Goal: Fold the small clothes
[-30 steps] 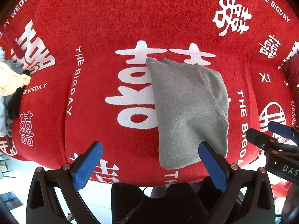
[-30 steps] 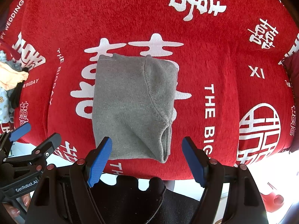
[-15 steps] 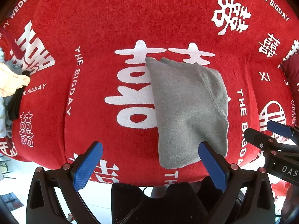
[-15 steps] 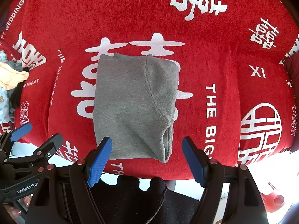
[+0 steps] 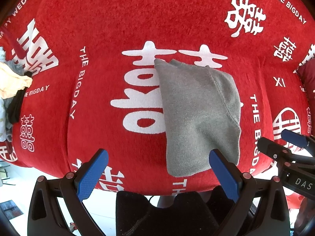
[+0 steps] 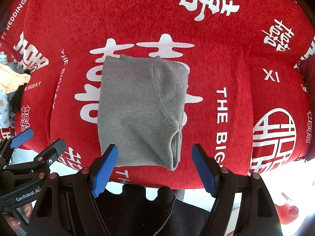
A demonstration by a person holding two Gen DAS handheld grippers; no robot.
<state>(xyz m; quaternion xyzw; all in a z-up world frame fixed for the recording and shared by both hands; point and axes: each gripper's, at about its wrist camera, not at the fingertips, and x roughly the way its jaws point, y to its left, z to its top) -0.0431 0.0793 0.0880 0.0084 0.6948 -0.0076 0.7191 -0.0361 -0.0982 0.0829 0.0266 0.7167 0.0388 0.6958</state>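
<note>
A small grey fleece garment (image 5: 198,114) lies folded flat on the red cloth, near its front edge; it also shows in the right wrist view (image 6: 141,108). My left gripper (image 5: 157,175) is open and empty, held above the front edge with the garment ahead and to its right. My right gripper (image 6: 155,169) is open and empty, just in front of the garment's near edge. Each gripper shows at the side of the other's view.
The red cloth (image 5: 118,29) with white printed characters covers the table. A pile of other small clothes (image 5: 11,84) lies at the far left edge, also seen in the right wrist view (image 6: 11,82). The table's front edge is just below the grippers.
Almost nothing has moved. Both grippers stay open and hover in nearly the same place; the garment lies as before.
</note>
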